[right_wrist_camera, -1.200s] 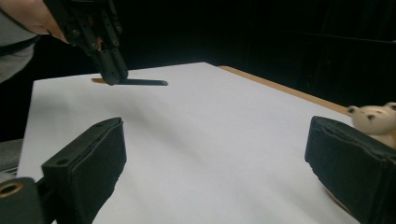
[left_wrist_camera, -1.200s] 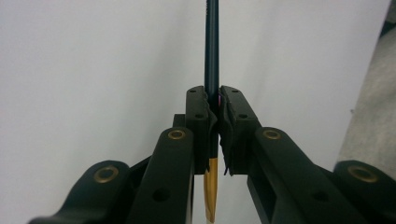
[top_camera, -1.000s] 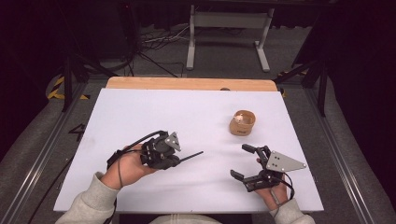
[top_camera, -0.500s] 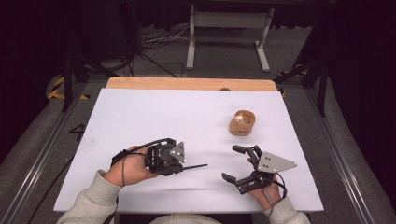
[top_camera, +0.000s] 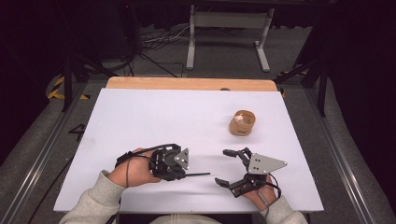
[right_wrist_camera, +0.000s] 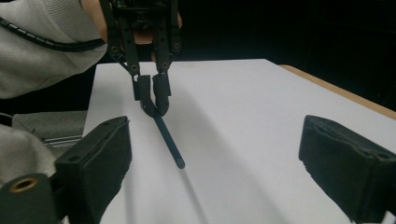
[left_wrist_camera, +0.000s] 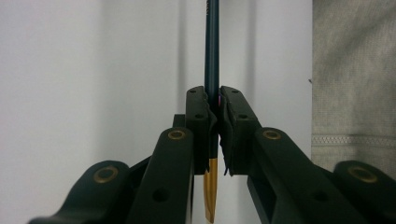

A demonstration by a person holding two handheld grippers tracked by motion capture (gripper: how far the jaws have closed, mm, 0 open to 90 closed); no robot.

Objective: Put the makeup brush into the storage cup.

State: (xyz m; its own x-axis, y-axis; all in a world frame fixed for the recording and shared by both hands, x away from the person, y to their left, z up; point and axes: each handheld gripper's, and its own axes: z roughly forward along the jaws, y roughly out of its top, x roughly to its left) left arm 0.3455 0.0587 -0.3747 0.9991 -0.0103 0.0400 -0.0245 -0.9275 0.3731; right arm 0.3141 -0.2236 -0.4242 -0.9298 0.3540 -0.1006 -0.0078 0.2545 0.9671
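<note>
A thin dark pencil (top_camera: 198,175) with a gold end (left_wrist_camera: 210,191) lies level just above the white table (top_camera: 154,116), tip pointing right. My left gripper (top_camera: 183,175) is shut on its shaft; in the left gripper view the pads (left_wrist_camera: 201,107) pinch the pencil (left_wrist_camera: 212,46). My right gripper (top_camera: 221,167) stands open just right of the pencil tip, facing it. Its jaws have just been closing a little, with nothing between the pads (right_wrist_camera: 105,156). In the right gripper view the pencil (right_wrist_camera: 169,142) points at me from the left gripper (right_wrist_camera: 153,95).
A small round wooden cup (top_camera: 242,122) with something pale inside stands on the table's right half, beyond the right gripper. A wooden strip (top_camera: 187,84) edges the far side. A metal stand (top_camera: 224,28) and cables sit on the floor behind.
The right gripper has slid left toward the pencil tip. The left hand with the pencil has shifted slightly toward the near edge.
</note>
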